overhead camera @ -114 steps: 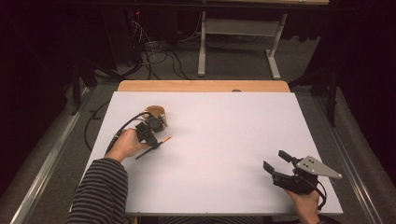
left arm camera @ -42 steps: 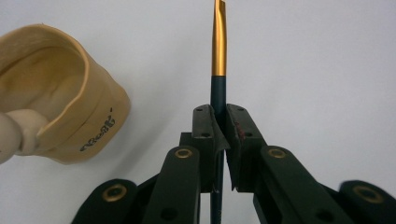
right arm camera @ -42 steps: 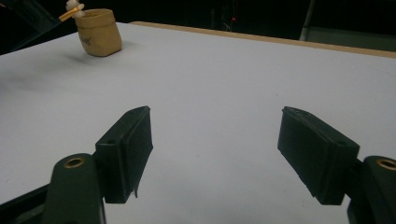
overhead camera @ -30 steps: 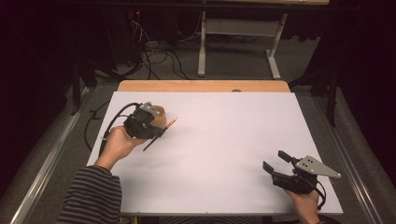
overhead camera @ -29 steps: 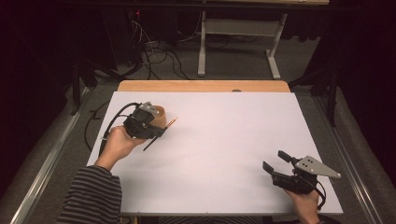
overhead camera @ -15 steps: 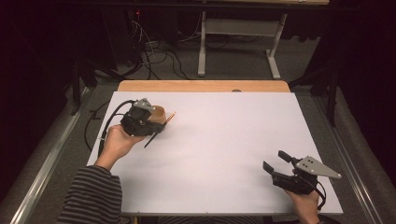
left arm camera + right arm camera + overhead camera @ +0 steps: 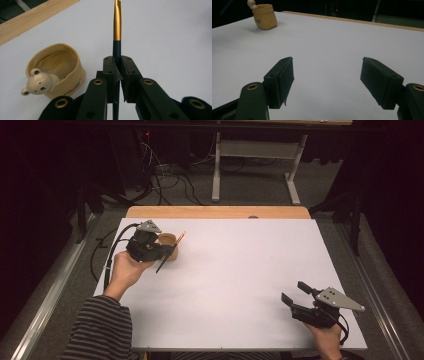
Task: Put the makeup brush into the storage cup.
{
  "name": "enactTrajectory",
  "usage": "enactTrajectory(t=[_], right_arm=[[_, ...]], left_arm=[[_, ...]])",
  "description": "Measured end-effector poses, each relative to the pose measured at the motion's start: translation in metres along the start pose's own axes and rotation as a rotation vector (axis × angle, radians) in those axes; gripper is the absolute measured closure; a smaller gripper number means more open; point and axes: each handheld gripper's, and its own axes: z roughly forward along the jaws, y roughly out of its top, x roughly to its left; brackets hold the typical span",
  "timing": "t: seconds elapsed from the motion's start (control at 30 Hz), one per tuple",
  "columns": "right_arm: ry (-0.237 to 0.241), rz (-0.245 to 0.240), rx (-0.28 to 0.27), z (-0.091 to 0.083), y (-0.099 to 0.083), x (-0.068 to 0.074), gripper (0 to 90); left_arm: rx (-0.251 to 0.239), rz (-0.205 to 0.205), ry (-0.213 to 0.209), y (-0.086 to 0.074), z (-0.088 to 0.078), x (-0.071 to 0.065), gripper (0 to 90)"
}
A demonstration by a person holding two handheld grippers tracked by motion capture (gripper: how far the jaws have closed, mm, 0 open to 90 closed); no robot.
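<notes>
the left gripper point(image 7: 117, 75) clamps a pen point(image 7: 117, 30) just beside the bear cup point(image 7: 56, 71). if it tilts going in, it could tip the cup. the right gripper point(image 7: 327, 82) gapes wide, holding nothing.

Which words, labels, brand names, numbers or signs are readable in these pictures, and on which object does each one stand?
Tan bear cup: a short line of dark print low on its front wall in the left gripper view, too small and slanted to read.
Same cup in the right gripper view: faint dark marks, too blurred to read.
Pen held in the left claw: no text visible.
White table: no text visible.
</notes>
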Motion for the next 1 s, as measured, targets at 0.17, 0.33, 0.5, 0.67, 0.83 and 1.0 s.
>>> enactTrajectory(t=[0.17, 0.33, 0.5, 0.67, 0.83, 1.0], right_arm=[[0.002, 0.006, 0.0, -0.001, 0.0, 0.001, 28.7], [0.001, 0.002, 0.001, 0.0, 0.0, 0.0, 28.7], [0.0, 0.01, 0.002, -0.001, 0.0, 0.001, 28.7], [0.0, 0.003, 0.002, 0.0, 0.0, 0.0, 28.7], [0.001, 0.004, -0.001, 0.0, 0.0, 0.0, 28.7], [0.002, 0.003, -0.002, 0.0, 0.0, -0.001, 28.7]], left_arm=[[-0.04, -0.027, 0.012, 0.003, -0.002, 0.003, 83.0], [-0.073, -0.043, 0.027, 0.007, -0.003, 0.006, 83.0], [-0.103, -0.061, 0.042, 0.011, -0.004, 0.008, 83.1], [-0.133, -0.059, 0.073, 0.015, -0.004, 0.009, 83.0], [-0.184, -0.07, 0.117, 0.017, -0.004, 0.01, 83.0], [-0.185, -0.076, 0.125, 0.018, -0.003, 0.012, 83.1]])
